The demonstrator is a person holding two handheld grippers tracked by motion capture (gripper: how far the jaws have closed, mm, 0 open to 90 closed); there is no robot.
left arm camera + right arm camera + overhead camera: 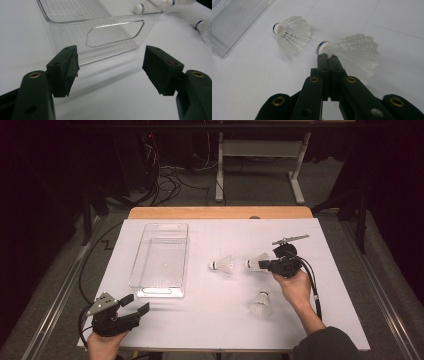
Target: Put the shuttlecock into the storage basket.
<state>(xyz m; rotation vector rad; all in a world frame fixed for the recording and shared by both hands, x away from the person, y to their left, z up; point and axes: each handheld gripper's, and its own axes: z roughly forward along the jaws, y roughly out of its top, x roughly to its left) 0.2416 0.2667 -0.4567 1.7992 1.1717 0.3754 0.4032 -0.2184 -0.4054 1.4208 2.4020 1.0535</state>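
- The shuttlecock (347,50) I'm working on lies on its side on the white desk (210,320), to the right of the clear bin (160,260), with its cork end pointing toward the bin and its feathers fanning away from it.
- My right gripper (270,265) has its jaws drawn together right at that shuttlecock, just behind the cork. In the right gripper view the tips meet where the feathers start, so I judge it is pinched there, though the contact itself is partly hidden.
- Its long axis runs roughly toward the bin, more or less in line with the jaws, so I expect the carry to be a straight sweep toward the bin.
- A second shuttlecock (222,265) lies between the held one and the bin, cork also toward the bin; I'd want to lift over it.
- A third shuttlecock (261,304) sits nearer me, well right of the bin, standing on its feathers, as far as I can tell.
- My left gripper (135,306) rests near the bin's near end, jaws wide apart, nothing between them, facing the bin's handle cutout (115,33).
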